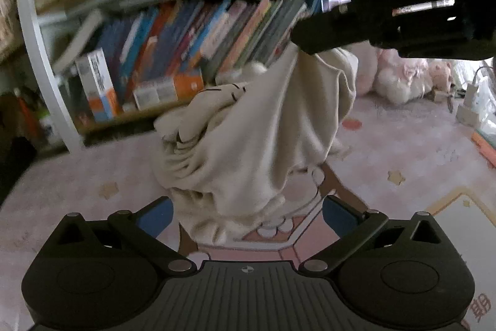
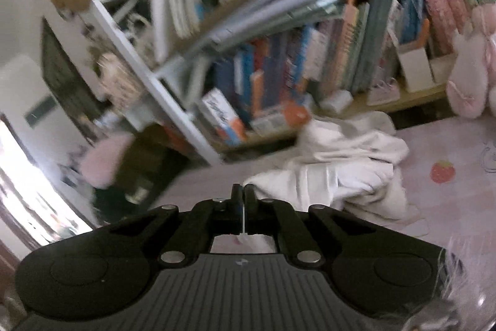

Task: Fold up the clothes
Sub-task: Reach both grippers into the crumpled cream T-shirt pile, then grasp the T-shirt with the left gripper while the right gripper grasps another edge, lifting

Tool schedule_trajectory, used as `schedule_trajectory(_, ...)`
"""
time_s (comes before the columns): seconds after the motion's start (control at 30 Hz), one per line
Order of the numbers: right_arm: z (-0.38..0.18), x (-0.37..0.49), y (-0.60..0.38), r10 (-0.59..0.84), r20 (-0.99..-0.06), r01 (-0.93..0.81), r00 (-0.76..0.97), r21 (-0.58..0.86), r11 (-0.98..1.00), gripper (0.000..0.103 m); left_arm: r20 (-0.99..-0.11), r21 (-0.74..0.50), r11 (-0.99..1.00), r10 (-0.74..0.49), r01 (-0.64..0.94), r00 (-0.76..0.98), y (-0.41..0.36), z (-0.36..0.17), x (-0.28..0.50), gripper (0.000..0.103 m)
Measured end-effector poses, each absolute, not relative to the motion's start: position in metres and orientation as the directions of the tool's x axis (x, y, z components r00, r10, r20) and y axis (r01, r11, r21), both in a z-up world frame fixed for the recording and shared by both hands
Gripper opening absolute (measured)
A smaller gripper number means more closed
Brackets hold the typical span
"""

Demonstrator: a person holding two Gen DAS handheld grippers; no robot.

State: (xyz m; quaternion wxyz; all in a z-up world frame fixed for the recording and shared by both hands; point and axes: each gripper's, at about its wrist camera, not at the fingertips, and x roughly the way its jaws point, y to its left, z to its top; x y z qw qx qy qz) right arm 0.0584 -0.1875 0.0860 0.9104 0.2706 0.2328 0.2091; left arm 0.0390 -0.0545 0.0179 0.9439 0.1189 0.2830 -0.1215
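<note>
Landmark: the bookshelf full of books, standing at the back edge of the pink mat
Cloth: a cream-white garment hangs in the air in front of the bookshelf, pinched at its top and drooping down in long folds; its lower part bunches up low over the mat, and I cannot tell whether it touches
Right hand-held gripper: seen from the left camera it comes in from the upper right, in front of the bookshelf, and its dark tip meets the top of the garment; in its own camera its two fingers are squeezed almost together with a thin white strip of cloth caught between them
Left hand-held gripper: its blue-padded fingers are spread wide, one on each side of the low end of the garment, not pressing on it
More cloth: in the right camera a white heap lies on the mat just in front of the bookshelf
Soft toys: pink and white, on the mat to the right of the bookshelf
Blur: both pictures are a bit smeared
</note>
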Motion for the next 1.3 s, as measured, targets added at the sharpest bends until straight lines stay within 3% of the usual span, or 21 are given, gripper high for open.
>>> schedule_trajectory(0.37,0.101,0.027,-0.167,0.676,-0.275,-0.402,0.684,0.632,0.663,0.002,-0.439,0.199,0.957,-0.105,0.211,0.893,-0.067,0.036,0.024,0.099)
schedule_trajectory(0.4,0.101,0.024,-0.166,0.685,-0.279,-0.410,0.673,0.630,0.659,0.002,-0.431,0.207,0.956,-0.101,0.207,0.897,-0.067,0.036,0.024,0.093)
schedule_trajectory(0.47,0.101,0.016,-0.165,0.708,-0.262,-0.433,0.655,0.638,0.637,0.001,-0.447,0.232,0.948,-0.093,0.216,0.890,-0.069,0.036,0.028,0.068)
schedule_trajectory(0.5,0.102,0.012,-0.167,0.729,-0.230,-0.457,0.644,0.648,0.609,0.001,-0.478,0.238,0.945,-0.089,0.226,0.874,-0.072,0.035,0.031,0.038)
schedule_trajectory(0.53,0.104,0.008,-0.168,0.741,-0.206,-0.482,0.639,0.644,0.594,0.001,-0.509,0.228,0.945,-0.091,0.236,0.856,-0.072,0.034,0.035,0.015)
schedule_trajectory(0.57,0.108,0.003,-0.168,0.743,-0.194,-0.504,0.640,0.623,0.598,0.001,-0.529,0.202,0.950,-0.100,0.240,0.843,-0.070,0.033,0.038,0.010)
schedule_trajectory(0.7,0.106,-0.003,-0.174,0.632,-0.305,-0.453,0.712,0.488,0.746,0.004,-0.514,0.124,0.978,-0.084,0.171,0.853,-0.050,0.042,0.039,0.006)
schedule_trajectory(0.73,0.100,0.000,-0.177,0.595,-0.354,-0.419,0.722,0.460,0.783,0.010,-0.505,0.113,0.982,-0.077,0.154,0.860,-0.045,0.047,0.038,0.006)
schedule_trajectory(0.83,0.072,0.011,-0.177,0.456,-0.480,-0.369,0.749,0.268,0.890,0.045,-0.461,0.091,0.988,-0.069,0.124,0.885,-0.032,0.065,0.030,0.006)
schedule_trajectory(0.97,0.032,0.027,-0.166,0.253,-0.565,-0.338,0.786,-0.049,0.940,0.074,-0.390,0.052,0.993,-0.079,0.107,0.917,-0.021,0.095,0.013,0.006)
schedule_trajectory(1.07,0.004,0.040,-0.145,0.166,-0.545,-0.351,0.822,-0.257,0.900,0.075,-0.346,0.057,0.991,-0.090,0.117,0.934,-0.023,0.115,0.003,0.006)
schedule_trajectory(1.2,-0.021,0.048,-0.125,0.096,-0.447,-0.337,0.889,-0.499,0.798,0.074,-0.311,0.062,0.993,-0.074,0.098,0.948,-0.020,0.133,-0.007,0.006)
schedule_trajectory(1.3,-0.031,0.047,-0.117,0.120,-0.395,-0.352,0.911,-0.592,0.725,0.066,-0.302,0.050,0.997,-0.039,0.056,0.953,-0.011,0.141,-0.012,0.006)
